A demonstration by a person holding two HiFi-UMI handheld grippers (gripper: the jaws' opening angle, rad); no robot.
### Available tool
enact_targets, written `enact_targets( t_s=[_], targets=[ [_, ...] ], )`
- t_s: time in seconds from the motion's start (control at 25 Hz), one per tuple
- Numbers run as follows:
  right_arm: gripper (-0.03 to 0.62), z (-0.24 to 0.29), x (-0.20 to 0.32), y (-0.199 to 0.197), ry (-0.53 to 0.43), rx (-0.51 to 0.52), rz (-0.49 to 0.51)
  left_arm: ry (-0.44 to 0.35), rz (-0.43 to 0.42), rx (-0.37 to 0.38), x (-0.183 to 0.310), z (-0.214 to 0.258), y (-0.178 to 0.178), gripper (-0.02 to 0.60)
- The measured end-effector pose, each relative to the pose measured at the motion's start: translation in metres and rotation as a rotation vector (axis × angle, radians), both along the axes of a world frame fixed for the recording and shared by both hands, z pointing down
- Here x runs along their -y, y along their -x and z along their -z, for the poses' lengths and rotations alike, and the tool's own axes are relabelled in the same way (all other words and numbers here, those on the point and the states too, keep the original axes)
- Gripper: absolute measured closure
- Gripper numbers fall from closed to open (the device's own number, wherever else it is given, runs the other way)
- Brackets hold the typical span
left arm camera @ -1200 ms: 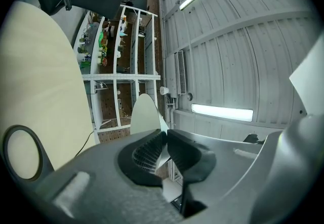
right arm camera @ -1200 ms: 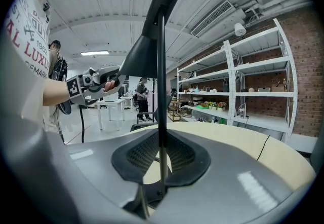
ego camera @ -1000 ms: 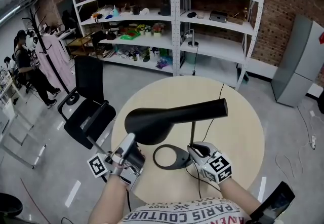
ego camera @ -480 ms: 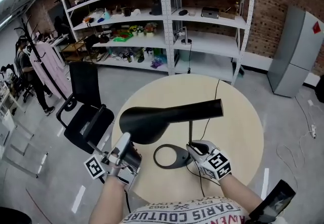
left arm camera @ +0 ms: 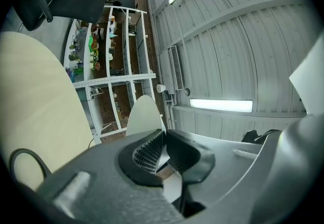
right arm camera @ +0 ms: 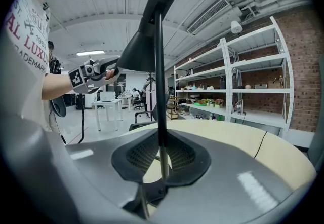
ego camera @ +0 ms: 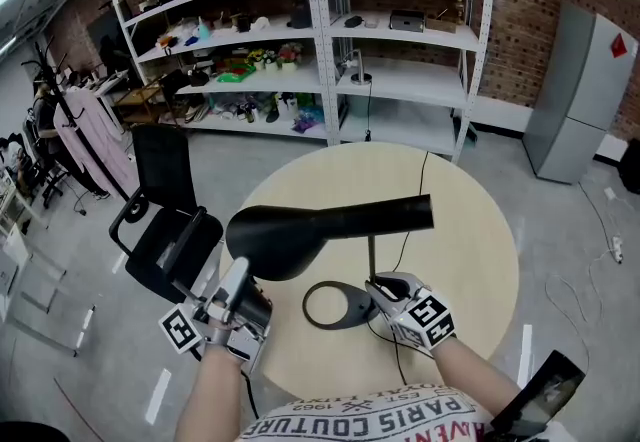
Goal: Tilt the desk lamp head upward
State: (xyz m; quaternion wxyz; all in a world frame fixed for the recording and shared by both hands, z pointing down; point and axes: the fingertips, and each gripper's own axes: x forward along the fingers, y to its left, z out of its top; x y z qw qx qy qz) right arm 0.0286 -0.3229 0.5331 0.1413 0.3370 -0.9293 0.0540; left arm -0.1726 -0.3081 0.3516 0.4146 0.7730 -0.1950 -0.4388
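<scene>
A black desk lamp point(ego camera: 335, 230) stood near the edge of a round, pale beige table point(ego camera: 470, 230) closest to the person, its flat ring-shaped base point(ego camera: 330, 308) resting on the tabletop. A two-jaw gripper in each of the person's hands was fixed on it. The right gripper point(ego camera: 376, 288) was clamped on the thin black stem point(ego camera: 371, 255) low down, just above the base, the rod running upright between its ribbed pads. The left gripper point(ego camera: 241, 275) reached up from beyond the table's left edge, its jaws drawn almost together on the rim of the cone-shaped black lamp head point(ego camera: 300, 230). The head lay roughly level in the head view, its wide mouth towards the table's left edge and its narrow end pointing right, above the stem. A thin black cord point(ego camera: 413, 230) trailed across the tabletop towards the far edge. A black office chair point(ego camera: 165, 230) stood on the grey floor to the left of the table, with white metal shelving point(ego camera: 330, 80) against a brick wall behind.
</scene>
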Motion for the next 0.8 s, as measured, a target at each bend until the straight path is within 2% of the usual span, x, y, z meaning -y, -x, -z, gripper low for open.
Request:
enact_targets(
  t_s=[0.36,0.8],
  targets=[
    [0.546,0.003,0.0,-0.003,0.006,-0.002,-0.005,-0.007,0.004,0.025,0.0,0.01,-0.002,0.561],
    [0.546,0.005,-0.001,-0.004,-0.004,0.01,-0.011,-0.06,0.01,0.073,0.001,0.03,0.002,0.565]
  ],
)
